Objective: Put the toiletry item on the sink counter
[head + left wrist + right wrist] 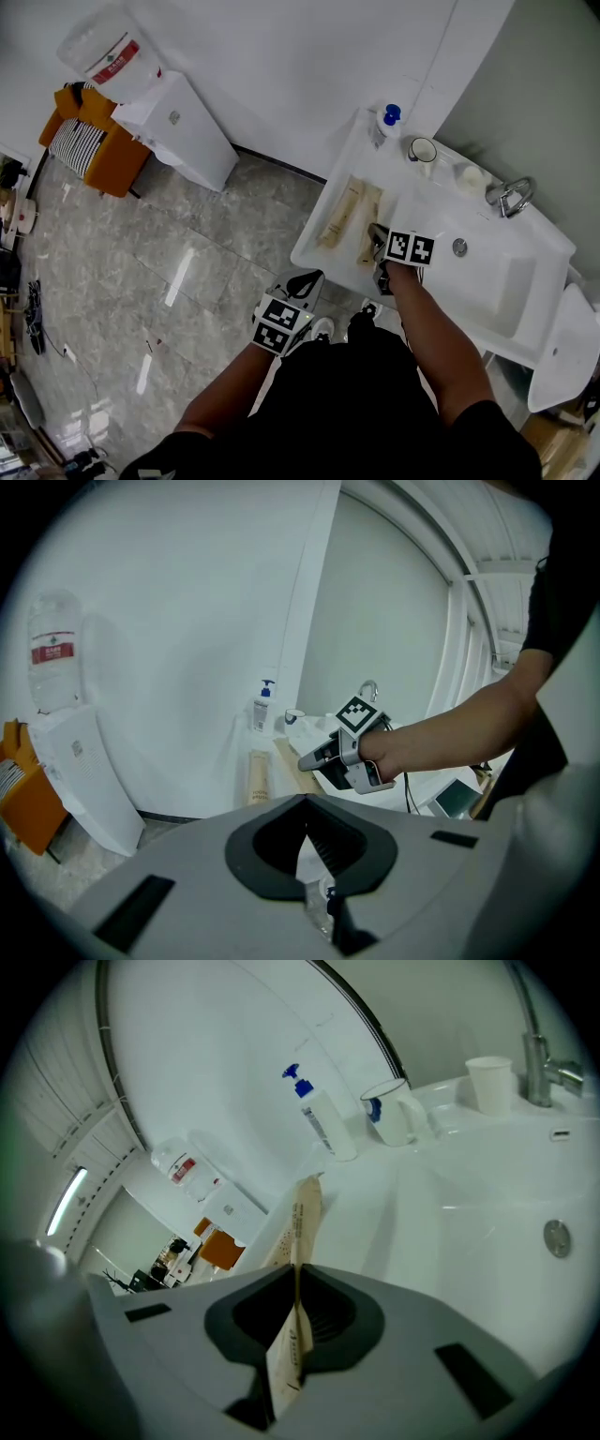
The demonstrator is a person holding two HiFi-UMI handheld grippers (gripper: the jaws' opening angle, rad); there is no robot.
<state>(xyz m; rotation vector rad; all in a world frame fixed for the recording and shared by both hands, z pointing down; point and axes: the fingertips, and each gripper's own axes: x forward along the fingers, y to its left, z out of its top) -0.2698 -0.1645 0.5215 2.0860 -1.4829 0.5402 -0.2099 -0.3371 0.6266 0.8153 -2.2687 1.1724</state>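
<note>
The toiletry packet (302, 1222) is tan, the sink counter (361, 159) white, the pump bottle (386, 124)'s cap blue.

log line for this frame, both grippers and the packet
right gripper: shut on paper packet | at: sink counter | left gripper: shut, empty | second packet: flat on counter

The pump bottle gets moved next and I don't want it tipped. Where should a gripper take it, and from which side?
Probably round the body of the pump bottle, below its blue head, with the jaws level. It stands upright and slim, with the wall behind it and the mug close beside it, so come from the front.
</note>
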